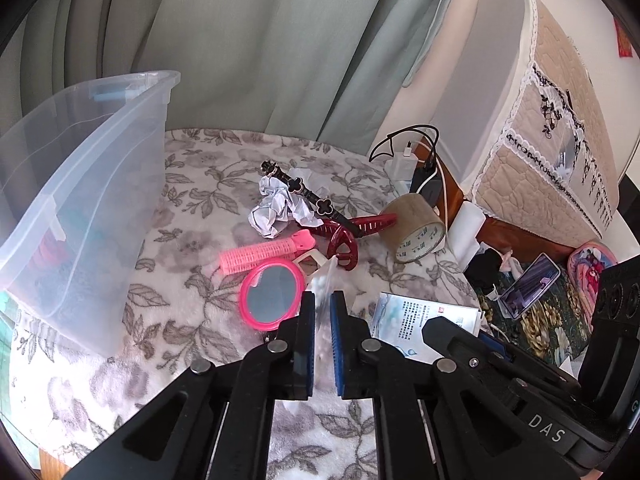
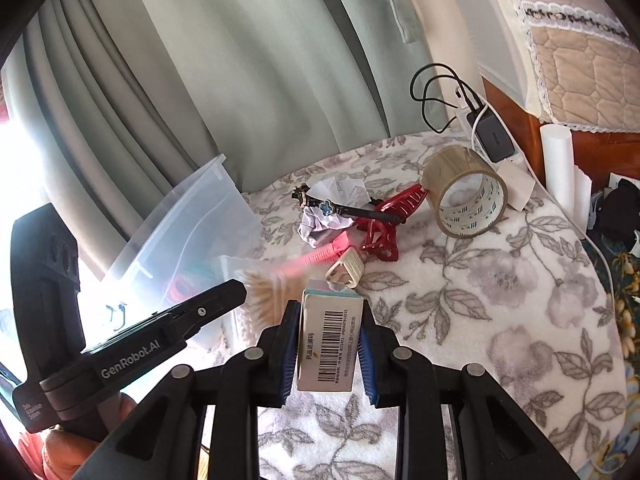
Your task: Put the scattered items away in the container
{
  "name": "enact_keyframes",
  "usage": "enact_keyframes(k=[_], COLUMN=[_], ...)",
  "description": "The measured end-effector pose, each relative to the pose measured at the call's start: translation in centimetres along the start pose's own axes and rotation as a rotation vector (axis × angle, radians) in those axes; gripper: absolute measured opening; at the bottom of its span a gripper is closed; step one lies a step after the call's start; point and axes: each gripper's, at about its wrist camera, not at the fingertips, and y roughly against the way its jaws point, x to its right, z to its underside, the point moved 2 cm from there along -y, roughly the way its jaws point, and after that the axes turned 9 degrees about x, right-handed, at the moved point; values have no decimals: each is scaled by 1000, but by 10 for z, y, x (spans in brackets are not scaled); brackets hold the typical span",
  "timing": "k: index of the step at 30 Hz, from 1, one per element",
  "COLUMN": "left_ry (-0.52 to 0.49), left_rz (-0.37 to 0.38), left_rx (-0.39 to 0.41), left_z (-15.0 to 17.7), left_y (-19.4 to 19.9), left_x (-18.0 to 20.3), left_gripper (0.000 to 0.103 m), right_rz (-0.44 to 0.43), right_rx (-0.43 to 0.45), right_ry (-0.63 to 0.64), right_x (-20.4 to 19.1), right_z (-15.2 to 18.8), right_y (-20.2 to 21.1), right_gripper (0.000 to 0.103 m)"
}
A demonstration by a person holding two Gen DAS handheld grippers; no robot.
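My left gripper (image 1: 323,300) is shut on a clear plastic bag of cotton swabs (image 1: 325,280), also seen in the right wrist view (image 2: 260,292). My right gripper (image 2: 329,312) is shut on a small white box with a barcode (image 2: 329,340). The clear plastic container (image 1: 80,184) stands at the left on the floral cloth, with some items inside. On the cloth lie a pink mirror (image 1: 272,295), a pink hair roller (image 1: 264,254), a red claw clip (image 1: 344,246), a black flower hair clip (image 1: 304,190), crumpled paper (image 1: 276,208) and a tape roll (image 1: 414,226).
A charger with cables (image 1: 420,168) sits at the back right, by a quilted covered box (image 1: 552,120). A phone (image 1: 530,284) lies on a patterned surface at the right. A green curtain (image 1: 260,40) hangs behind. A cream buckle (image 2: 346,272) lies near the box.
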Motion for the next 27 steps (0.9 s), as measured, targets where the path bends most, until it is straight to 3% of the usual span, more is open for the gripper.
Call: enact_keyframes(k=[5,10,12,13,14,16,24,27], left_ry=[-19,0,1,9,17,29,-33,-100], left_rz=[4,20,-2,-13,-24,-55,-137,-164], left_rx=[34,20,15,3,-9,-29,-150,-180], left_z=[-2,4,7,10,13,20,54,63], left_y=[15,20,19,16,14,8,-29,-40], left_x=[5,0,-4,-7,-11,-18,-20,-15], left_gripper=[3,3,10,21,39,54,57,62], right_rz=[-6,-1,3,4,4,5,9,6], right_rx=[34,64,68,69,70,69,64,47], right_ry=[29,49,50,49,49,52,43,28], right_x=[-13,-21,-21,-21,-22,-23,-20,-16], right_z=[-4,-7,-7,-7,-7,-7,-5,-3], right_y=[16,29,32,33,34,35,34,30], right_gripper=[29,29,29,29,29,29,29,29])
